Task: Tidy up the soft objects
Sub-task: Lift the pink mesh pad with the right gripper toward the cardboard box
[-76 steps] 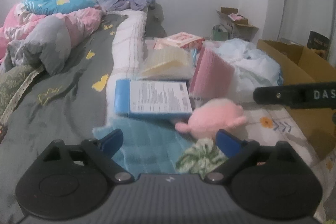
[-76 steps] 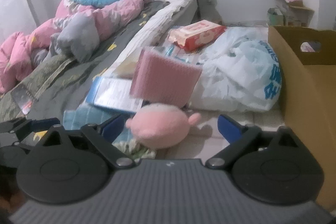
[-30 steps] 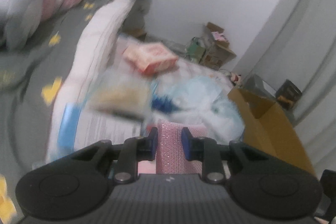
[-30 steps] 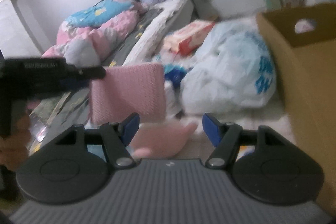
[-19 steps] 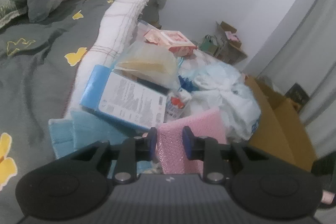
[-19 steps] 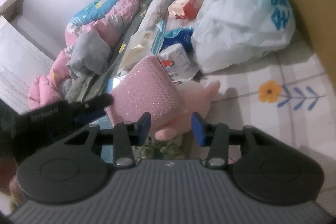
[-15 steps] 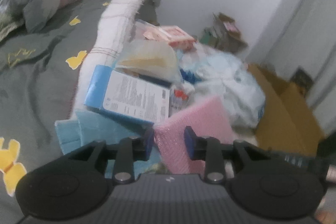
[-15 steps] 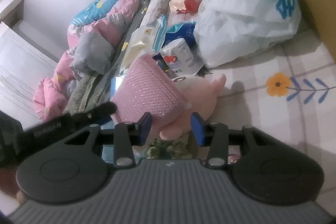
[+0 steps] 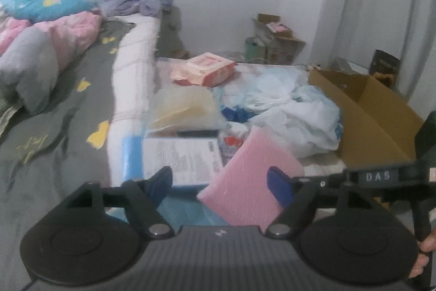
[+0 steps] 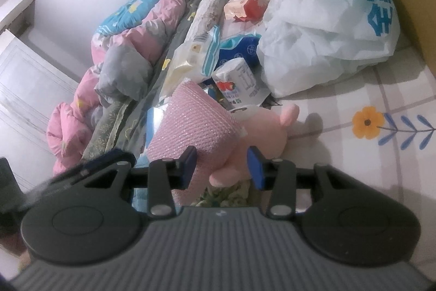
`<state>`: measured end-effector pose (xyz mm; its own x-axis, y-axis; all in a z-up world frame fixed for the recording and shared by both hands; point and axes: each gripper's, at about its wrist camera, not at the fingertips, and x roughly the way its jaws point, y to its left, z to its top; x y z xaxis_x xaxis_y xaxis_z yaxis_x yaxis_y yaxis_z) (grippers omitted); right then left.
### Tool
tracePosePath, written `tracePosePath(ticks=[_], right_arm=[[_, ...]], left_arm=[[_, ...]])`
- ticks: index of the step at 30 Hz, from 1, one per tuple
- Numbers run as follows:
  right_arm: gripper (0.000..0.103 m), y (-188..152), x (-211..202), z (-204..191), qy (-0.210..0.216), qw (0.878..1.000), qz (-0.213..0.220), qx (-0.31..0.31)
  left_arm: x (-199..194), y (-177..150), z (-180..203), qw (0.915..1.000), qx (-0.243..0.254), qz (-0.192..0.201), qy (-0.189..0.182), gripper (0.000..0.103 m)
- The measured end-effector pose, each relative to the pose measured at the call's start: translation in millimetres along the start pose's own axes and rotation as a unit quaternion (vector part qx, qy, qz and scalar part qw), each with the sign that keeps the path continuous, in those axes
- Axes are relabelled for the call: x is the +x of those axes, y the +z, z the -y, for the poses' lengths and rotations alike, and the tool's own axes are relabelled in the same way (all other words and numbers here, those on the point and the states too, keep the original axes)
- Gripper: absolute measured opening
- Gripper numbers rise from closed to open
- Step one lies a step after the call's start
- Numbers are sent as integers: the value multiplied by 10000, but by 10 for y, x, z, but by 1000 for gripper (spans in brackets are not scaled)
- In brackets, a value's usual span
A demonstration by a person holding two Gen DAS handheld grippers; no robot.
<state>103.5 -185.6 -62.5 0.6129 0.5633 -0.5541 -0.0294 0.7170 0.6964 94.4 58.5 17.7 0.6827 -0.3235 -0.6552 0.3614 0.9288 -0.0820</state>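
A cluttered bedroom floor, mid-handover: my left hand-held gripper point(image 9: 219, 183) is opening, its blue fingers standing wide on either side of the pink bubble-wrap pouch point(image 9: 250, 182) and no longer pressing it. My right hand-held gripper point(image 10: 222, 164) sits half-narrowed around the pouch's lower edge, with the pink plush toy point(image 10: 261, 135) lying on the floral mat point(image 10: 381, 154) just behind; whether its pads truly pinch the pouch I cannot tell. I judge this as the release step of passing the pouch across. Next, I need a firm right-side hold, then a carry toward the cardboard box point(image 9: 381, 116), probably its destination.
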Motion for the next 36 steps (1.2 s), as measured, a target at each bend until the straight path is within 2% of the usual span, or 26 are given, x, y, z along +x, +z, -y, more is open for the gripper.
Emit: tracePosePath(ticks=[7,9,10,12,16,22,32,36], right_arm=[[40,19,-8,60,99,9999,-27,129],[40,32,-7,76,110,9998,-35,157],[40,44,-7,87,110,9998,-36,180],[40,50,-11,100,128,9997,-40,211],[40,66,-16,88,219,9995,-66,195],[41,66,-12,45,170,9997,-87,161],[42,56,-215,-196,85,9998,126,-145],[42,65,-392,-354,68,9989,309,-347]], left_arm=[[518,124,-110,9933,-42,-972,-624,79],[569,115,-121,9915,-65,-1065,-742,78],[565,112,-115,9910,-43,-1082,-790,73],[524,103,-51,9907,60,-1075,-828,66],[457,73,140,9903,338,-1134,-725,60],[373,33,243,9926,343,-1061,-470,58],[96,65,288,9953,238,-799,-486,57],[-113,125,383,9969,325,-541,-480,57]])
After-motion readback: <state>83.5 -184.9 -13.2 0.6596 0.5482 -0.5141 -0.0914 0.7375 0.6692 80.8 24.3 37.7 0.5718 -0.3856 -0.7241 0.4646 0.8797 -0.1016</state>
